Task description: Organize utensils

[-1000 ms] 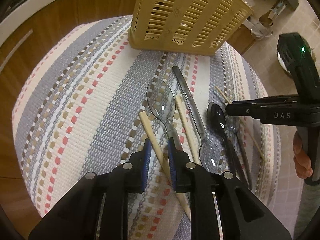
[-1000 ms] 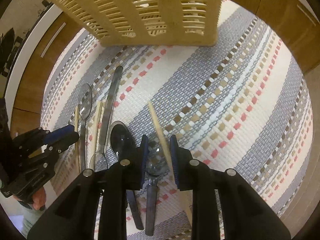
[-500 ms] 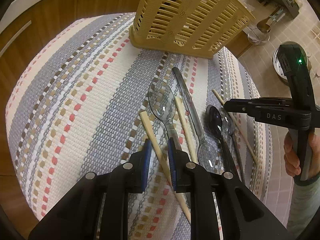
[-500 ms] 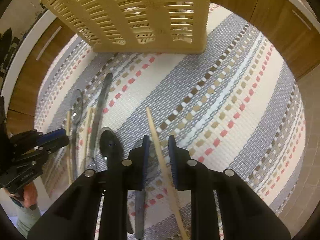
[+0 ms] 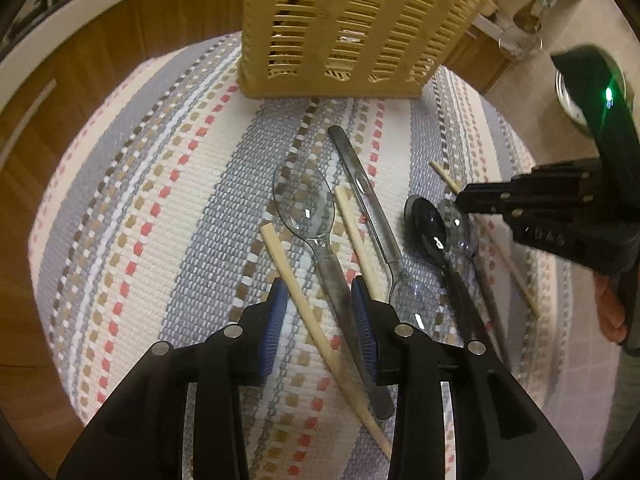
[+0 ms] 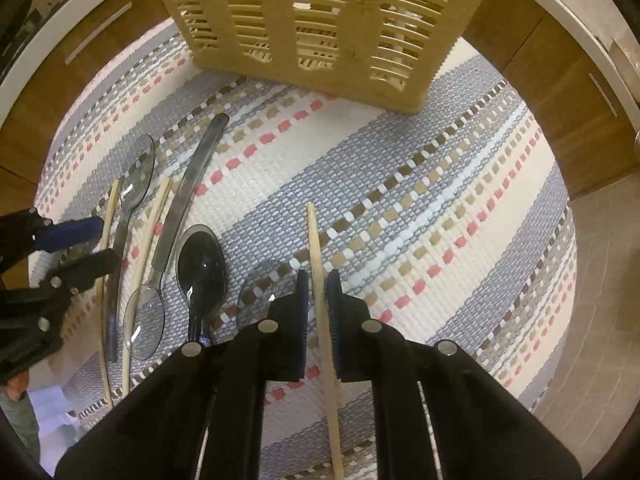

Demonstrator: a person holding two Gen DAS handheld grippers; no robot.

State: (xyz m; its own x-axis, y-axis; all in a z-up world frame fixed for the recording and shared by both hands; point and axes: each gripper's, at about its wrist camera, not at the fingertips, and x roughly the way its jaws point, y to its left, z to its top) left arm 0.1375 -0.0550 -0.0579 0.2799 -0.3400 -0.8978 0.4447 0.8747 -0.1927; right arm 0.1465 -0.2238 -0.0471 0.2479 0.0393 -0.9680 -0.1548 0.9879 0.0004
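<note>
A yellow slotted utensil basket (image 5: 352,28) stands at the far side of a striped woven mat (image 5: 160,208); it also shows in the right wrist view (image 6: 320,20). Clear plastic spoons (image 5: 308,216), a black spoon (image 5: 428,228) and cream chopsticks (image 5: 304,304) lie on the mat. My left gripper (image 5: 318,296) is open, its jaws straddling a chopstick and the clear spoon's handle. My right gripper (image 6: 317,280) is shut on a chopstick (image 6: 320,280), which shows in the left wrist view (image 5: 444,172) too.
Wooden cabinets (image 6: 560,80) surround the mat. A tiled floor (image 6: 600,320) lies to the right. A glass and metal items (image 5: 520,36) stand beyond the basket at the far right. The black spoon (image 6: 202,264) and a clear spoon (image 6: 256,292) lie left of my right gripper.
My left gripper has opened wider over the chopstick and spoon handle. My right gripper has shifted right from the spoon to the chopstick and closed on it.
</note>
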